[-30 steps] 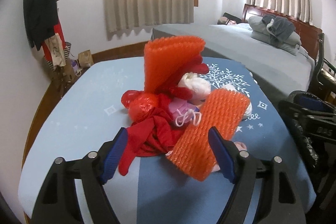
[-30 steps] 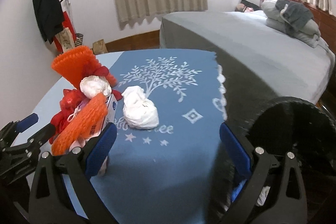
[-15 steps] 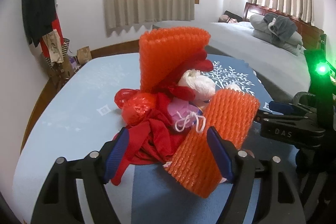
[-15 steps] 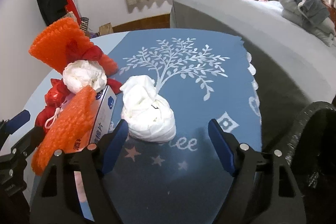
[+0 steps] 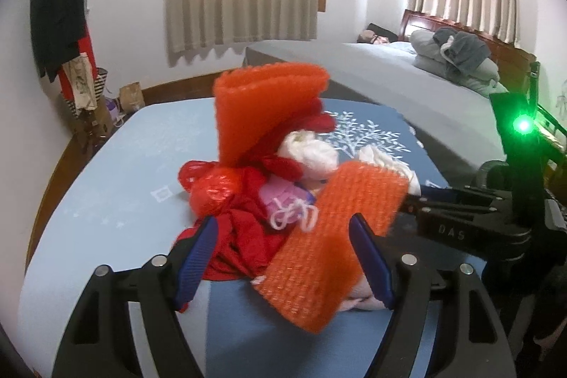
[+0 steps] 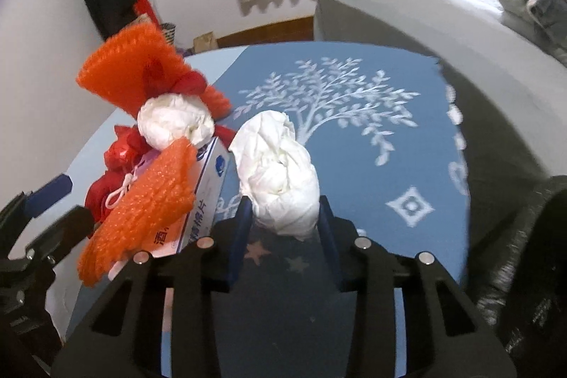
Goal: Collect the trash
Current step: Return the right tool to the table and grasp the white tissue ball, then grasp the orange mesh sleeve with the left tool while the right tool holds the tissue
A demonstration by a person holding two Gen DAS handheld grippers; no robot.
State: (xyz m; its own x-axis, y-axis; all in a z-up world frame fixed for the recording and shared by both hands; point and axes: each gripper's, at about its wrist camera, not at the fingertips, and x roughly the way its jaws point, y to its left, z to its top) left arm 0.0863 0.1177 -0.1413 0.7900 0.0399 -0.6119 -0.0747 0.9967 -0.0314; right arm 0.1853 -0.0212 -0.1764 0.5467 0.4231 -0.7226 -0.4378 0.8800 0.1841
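Observation:
A pile of trash lies on the blue cloth-covered table (image 5: pixel 106 186): two orange foam nets (image 5: pixel 329 236), red plastic bags (image 5: pixel 244 236), a white tissue wad (image 5: pixel 308 153) and a small white-blue box (image 6: pixel 207 197). My left gripper (image 5: pixel 283 257) is open, its fingers on either side of the red bags and the near orange net. My right gripper (image 6: pixel 285 229) is shut on a white crumpled tissue wad (image 6: pixel 280 172) that stands on the cloth beside the box. The right gripper also shows at the right of the left wrist view (image 5: pixel 460 218).
A black trash bag (image 6: pixel 531 254) opens at the table's right edge. A grey bed (image 5: pixel 407 80) with pillows stands behind. A coat rack (image 5: pixel 63 23) with clothes stands at the far left by the wall.
My right gripper moved forward and closed its fingers on the white tissue wad. My left gripper edged closer to the pile and stayed open.

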